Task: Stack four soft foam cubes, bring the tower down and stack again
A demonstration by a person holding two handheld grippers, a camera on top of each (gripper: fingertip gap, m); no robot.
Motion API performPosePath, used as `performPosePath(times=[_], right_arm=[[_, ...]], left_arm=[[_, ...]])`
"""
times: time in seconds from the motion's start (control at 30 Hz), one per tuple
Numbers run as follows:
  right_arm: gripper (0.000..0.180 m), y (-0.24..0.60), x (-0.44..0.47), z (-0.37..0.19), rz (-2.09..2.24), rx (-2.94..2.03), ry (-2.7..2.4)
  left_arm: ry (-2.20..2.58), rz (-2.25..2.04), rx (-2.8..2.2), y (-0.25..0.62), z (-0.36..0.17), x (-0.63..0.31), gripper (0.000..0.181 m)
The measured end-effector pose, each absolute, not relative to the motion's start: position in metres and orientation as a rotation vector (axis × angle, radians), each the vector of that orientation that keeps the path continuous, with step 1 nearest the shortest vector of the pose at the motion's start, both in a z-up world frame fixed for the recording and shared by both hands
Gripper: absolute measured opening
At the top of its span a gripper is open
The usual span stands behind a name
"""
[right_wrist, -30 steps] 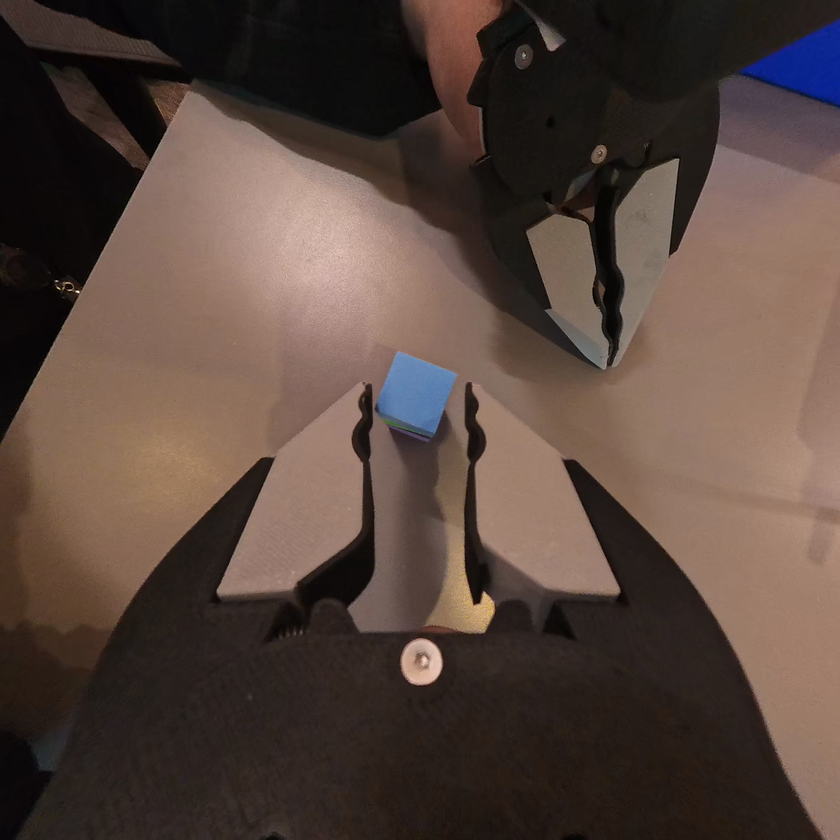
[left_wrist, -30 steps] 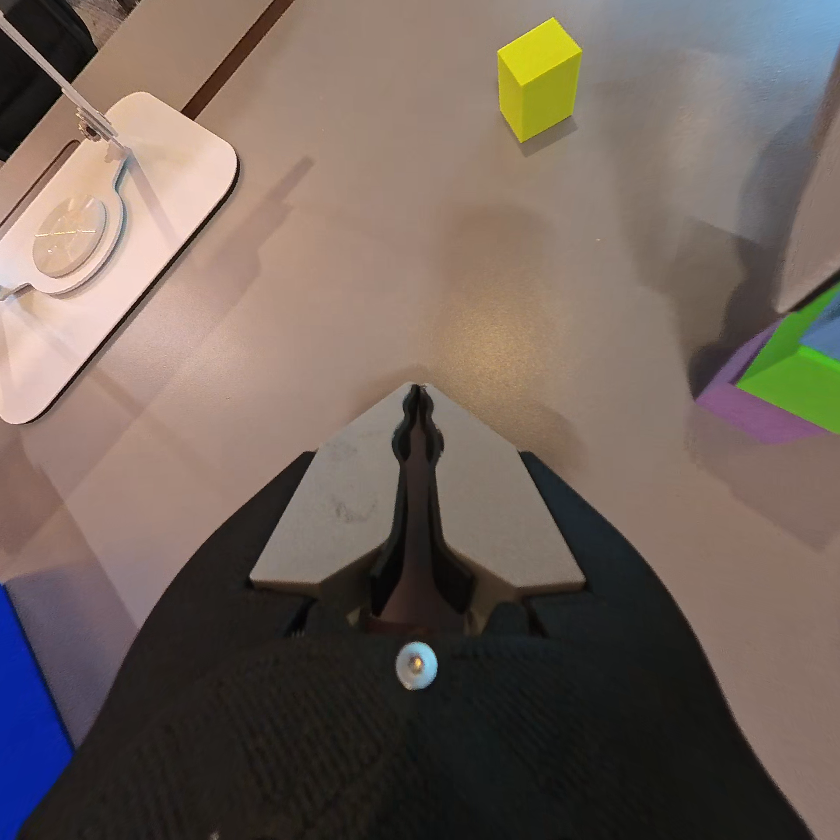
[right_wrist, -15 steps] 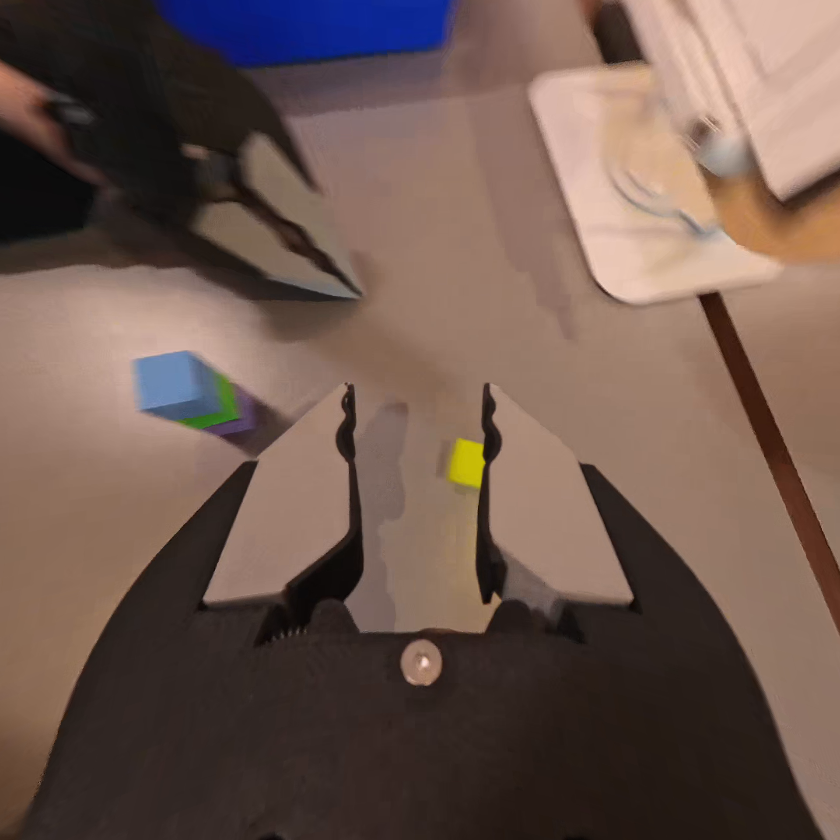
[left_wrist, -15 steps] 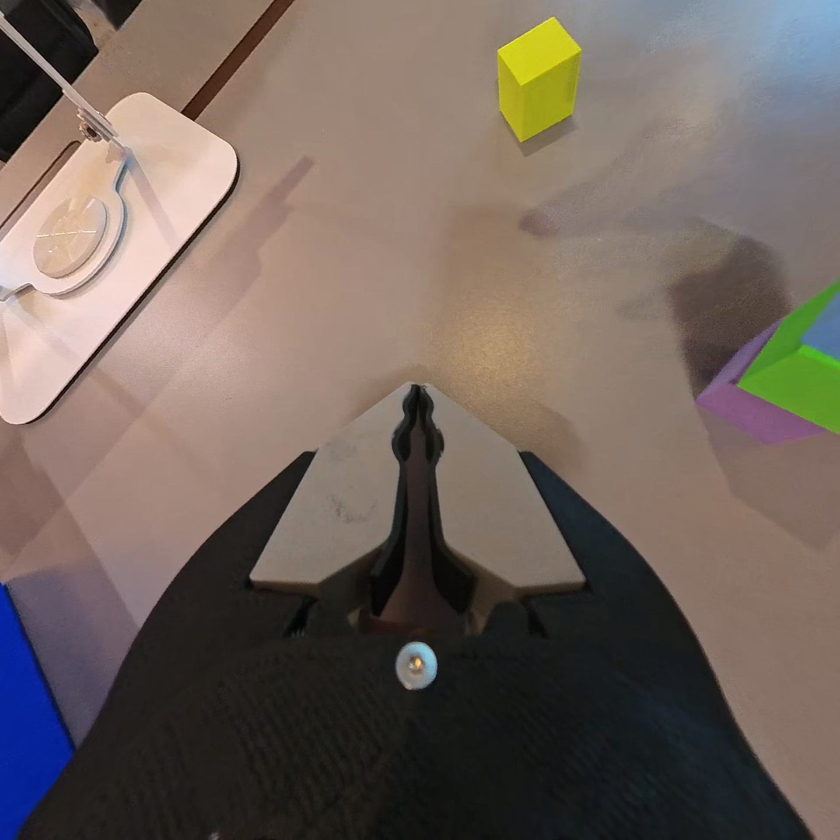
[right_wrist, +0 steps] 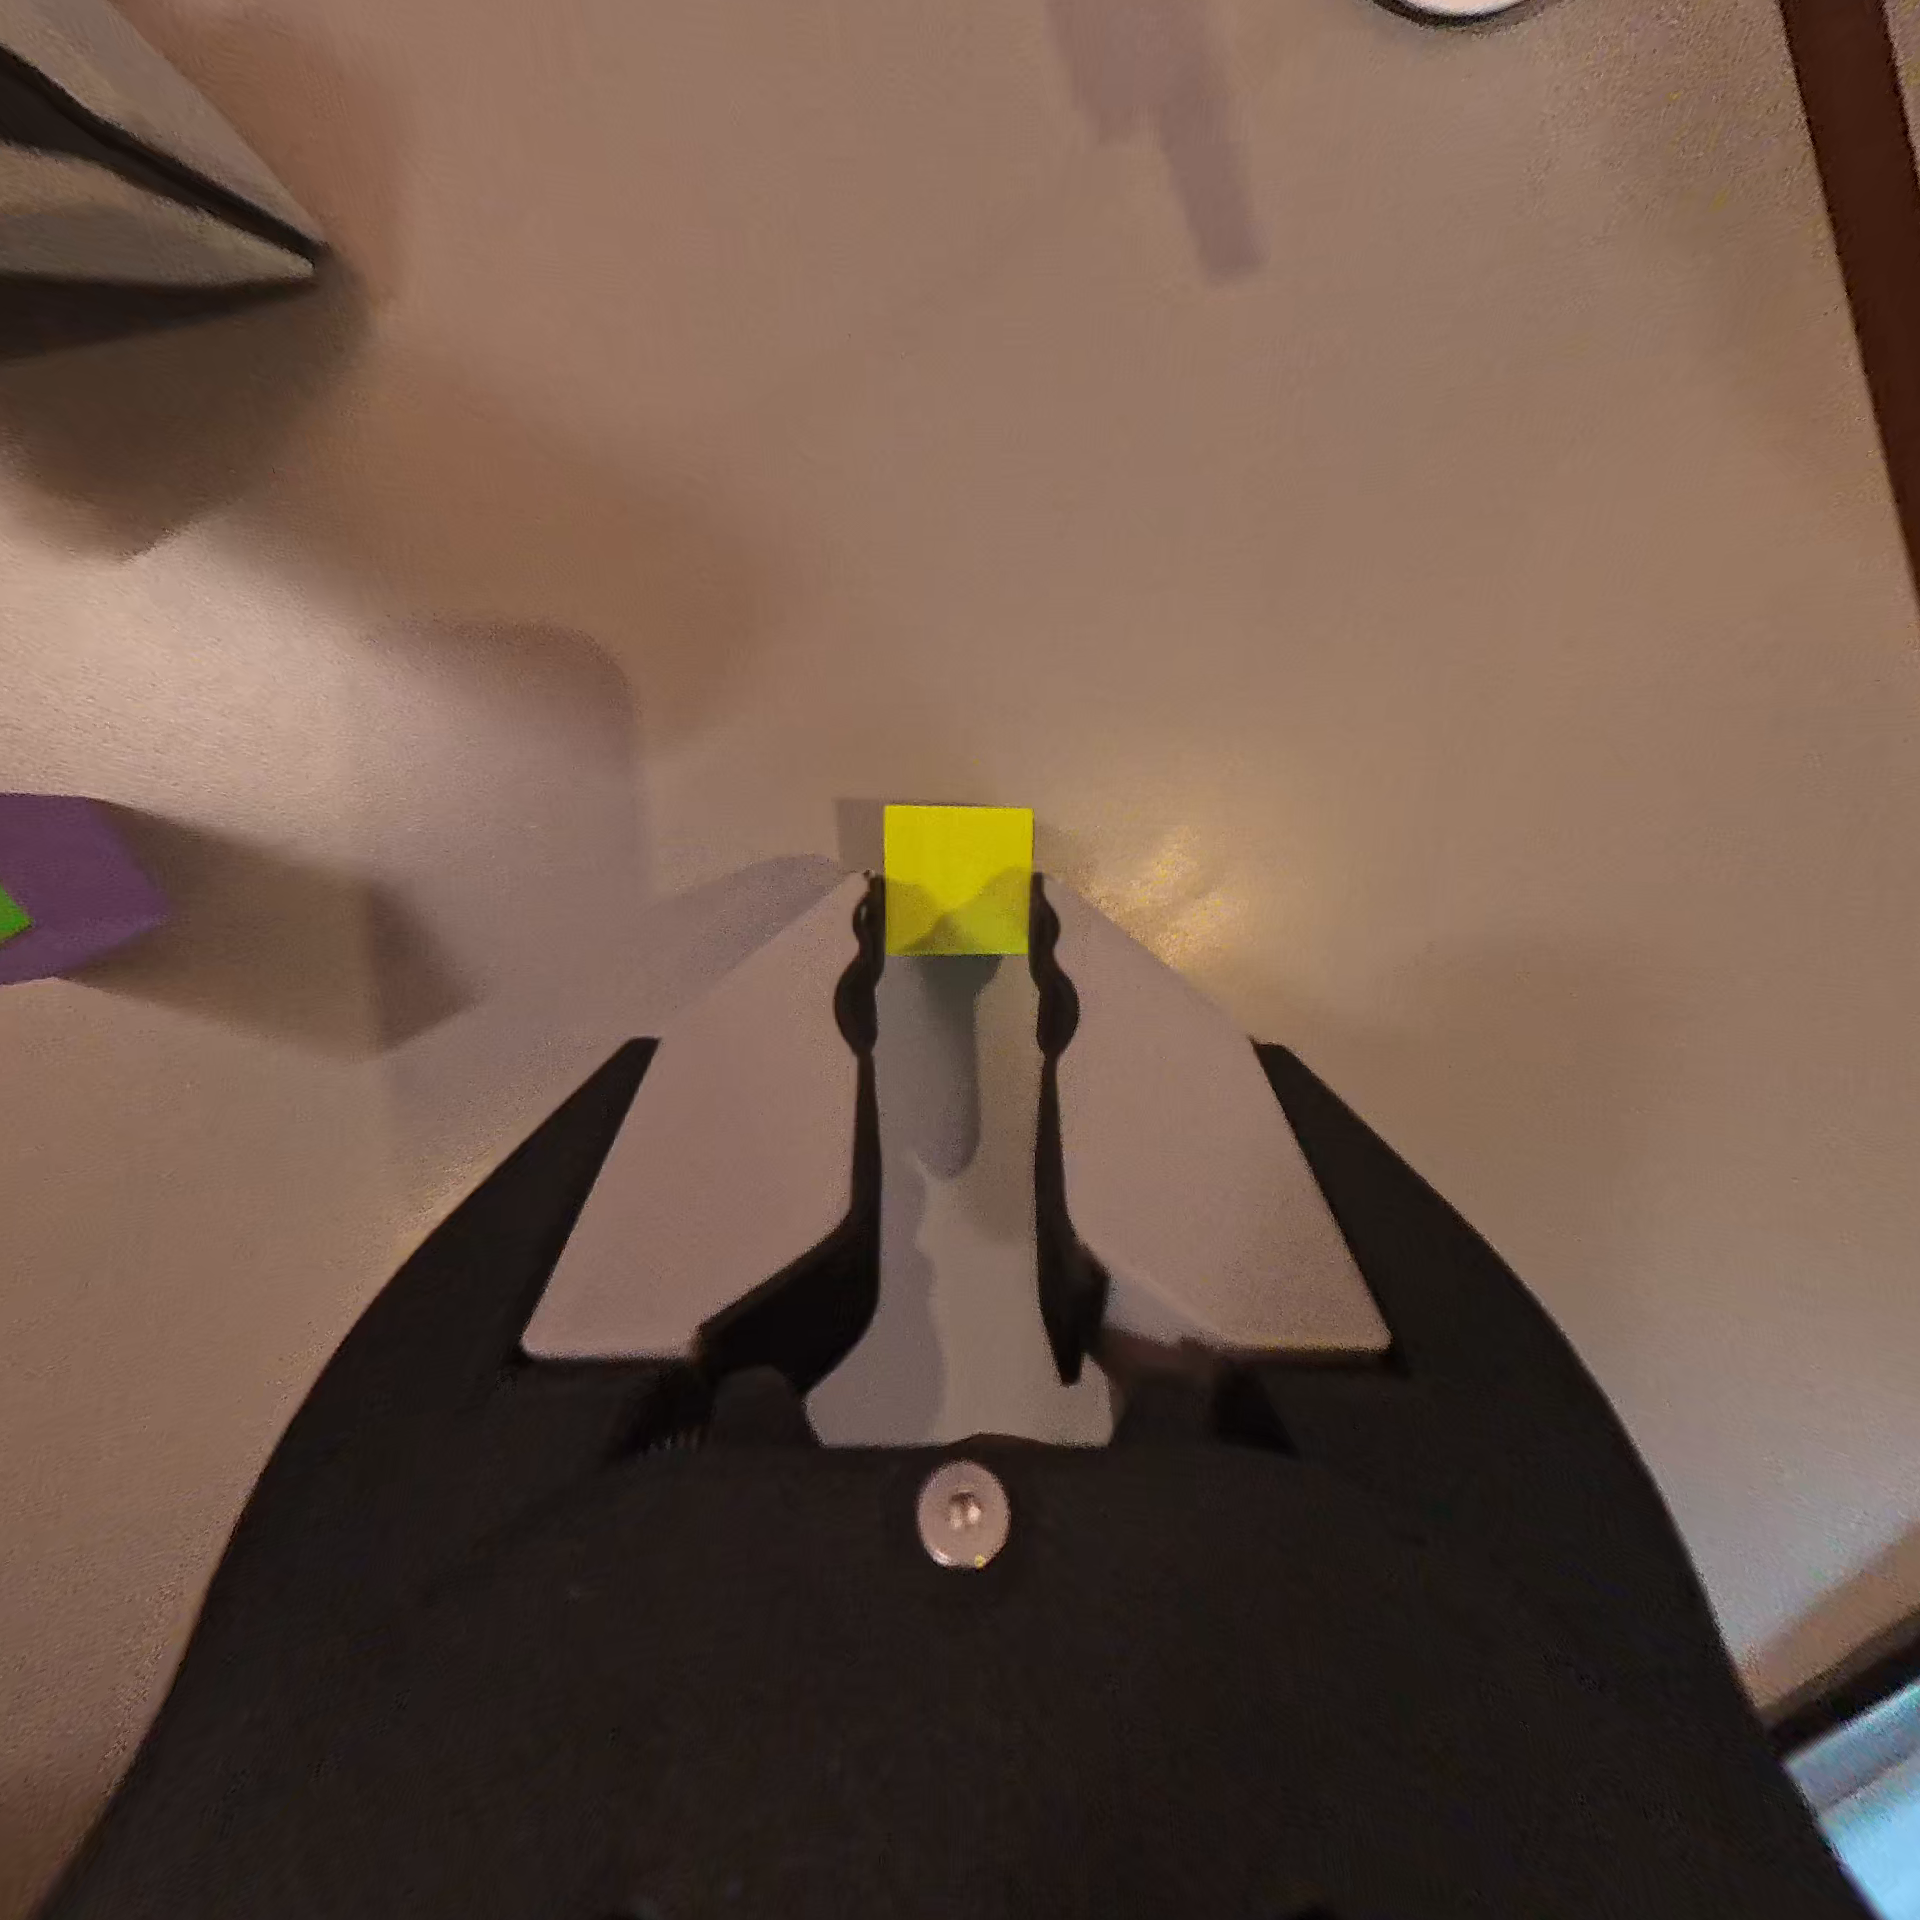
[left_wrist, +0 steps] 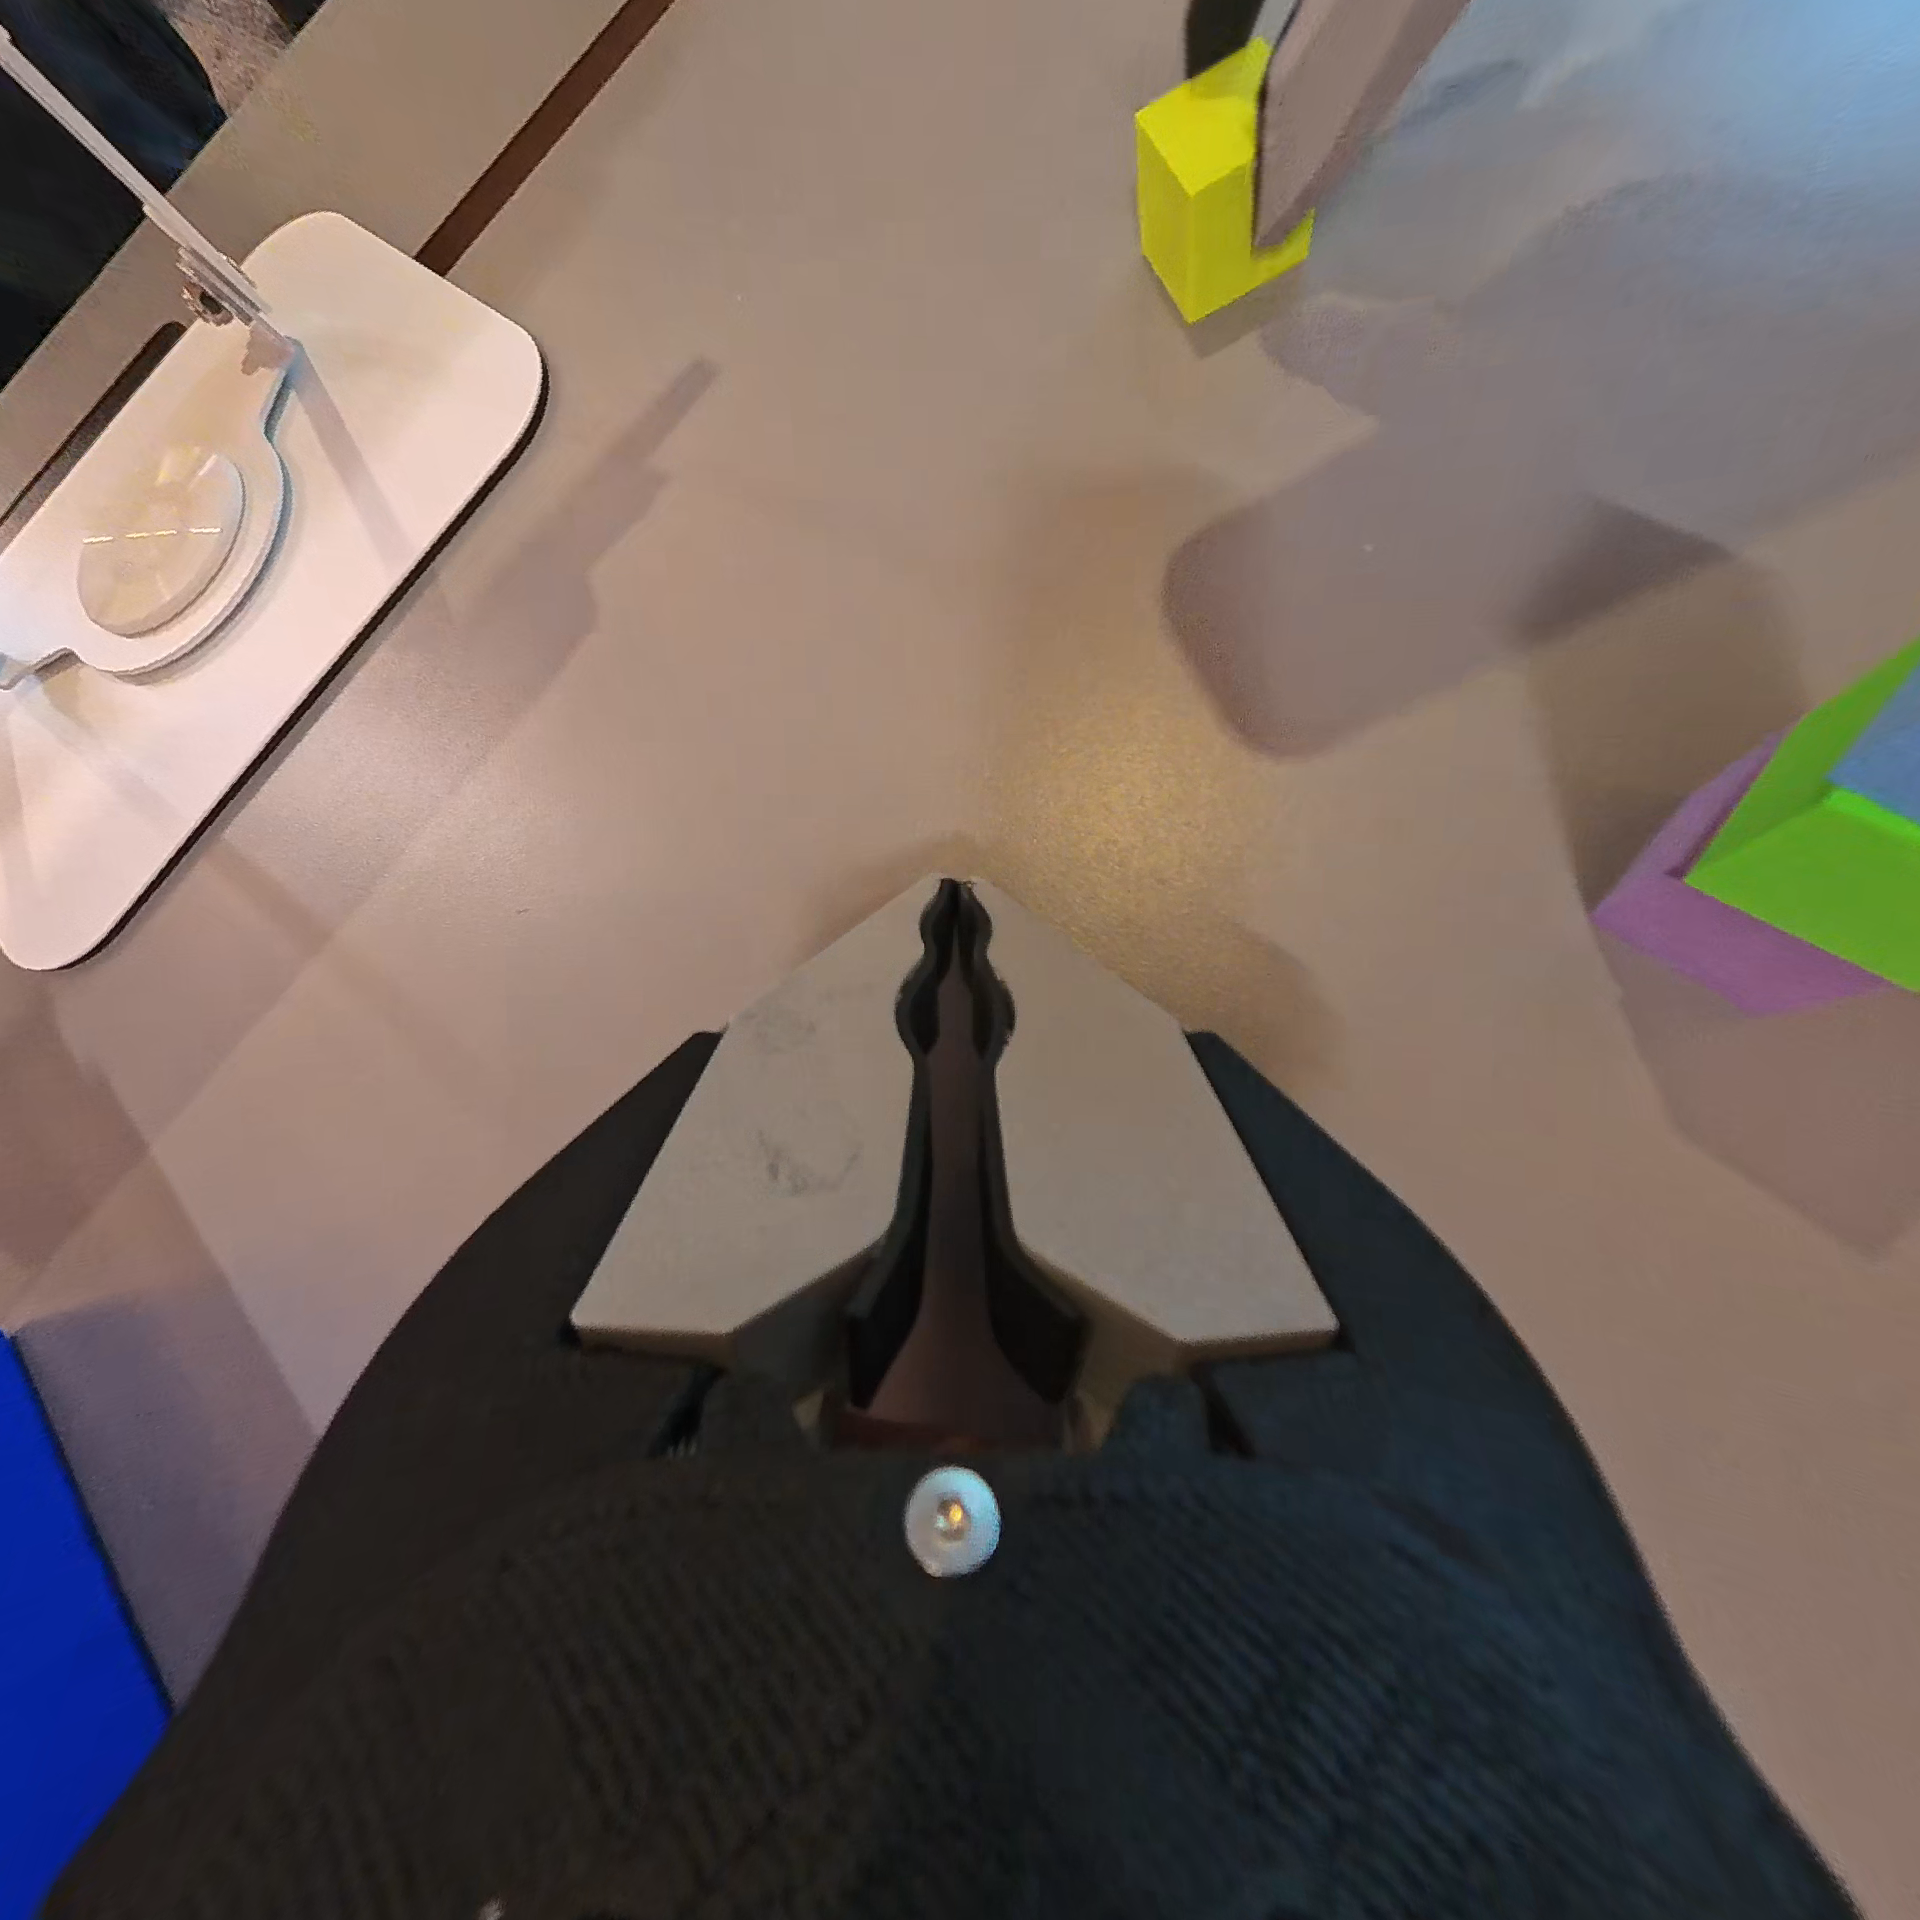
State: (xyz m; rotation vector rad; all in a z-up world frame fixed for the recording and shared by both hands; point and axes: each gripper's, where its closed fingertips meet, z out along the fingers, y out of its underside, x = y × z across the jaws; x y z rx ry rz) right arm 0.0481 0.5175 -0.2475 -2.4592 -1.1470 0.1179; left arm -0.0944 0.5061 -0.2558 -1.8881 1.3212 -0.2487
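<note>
In the right wrist view my right gripper (right_wrist: 958,883) is down at the table with its pads against both sides of a yellow foam cube (right_wrist: 956,862). The left wrist view shows that cube (left_wrist: 1205,197) at the far right, with one right finger (left_wrist: 1309,125) against it. A stack of a purple cube (left_wrist: 1704,935), a green cube (left_wrist: 1808,862) and a blue cube (left_wrist: 1881,769) stands at the right edge. The purple cube also shows in the right wrist view (right_wrist: 62,883). My left gripper (left_wrist: 951,883) is shut with nothing in it above bare table. It also shows in the right wrist view (right_wrist: 307,255).
A white stand base (left_wrist: 260,499) with a thin metal rod lies at the far left of the table. A blue object (left_wrist: 52,1610) is at the near left edge. A dark brown seam (right_wrist: 1849,208) runs along the table on the right. Tip to tip, the grippers are about 15 centimeters apart.
My right gripper left the blue cube on the stack, swung over to the yellow cube, opened wide and closed on it. My left gripper stayed still and shut.
</note>
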Motion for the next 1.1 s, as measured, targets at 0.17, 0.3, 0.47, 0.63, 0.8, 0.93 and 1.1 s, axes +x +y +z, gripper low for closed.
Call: performPosePath(times=[0.17,0.3,0.47,0.63,0.8,0.93,1.1], right_arm=[[0.025,0.513,0.033,-0.228,0.176,-2.369,-1.2],[0.025,0.495,0.013,-0.198,0.364,-2.278,-1.233],[0.025,0.466,-0.011,-0.165,0.499,-2.157,-1.332],[0.025,0.437,-0.031,-0.153,0.521,-2.082,-1.479],[0.025,0.417,-0.045,-0.158,0.486,-2.079,-1.591],[0.025,0.408,-0.052,-0.159,0.47,-2.064,-1.64],[0.025,0.403,-0.055,-0.164,0.477,-2.077,-1.668]], left_arm=[[1.323,-0.246,-1.886,0.506,-0.256,-0.094,0.0],[1.323,-0.245,-1.886,0.506,-0.256,-0.094,0.0],[1.323,-0.247,-1.887,0.506,-0.256,-0.094,0.0],[1.322,-0.25,-1.888,0.506,-0.256,-0.094,0.0],[1.322,-0.25,-1.888,0.506,-0.256,-0.094,0.0],[1.323,-0.248,-1.887,0.506,-0.256,-0.095,0.0],[1.323,-0.248,-1.887,0.506,-0.256,-0.095,0.0]])
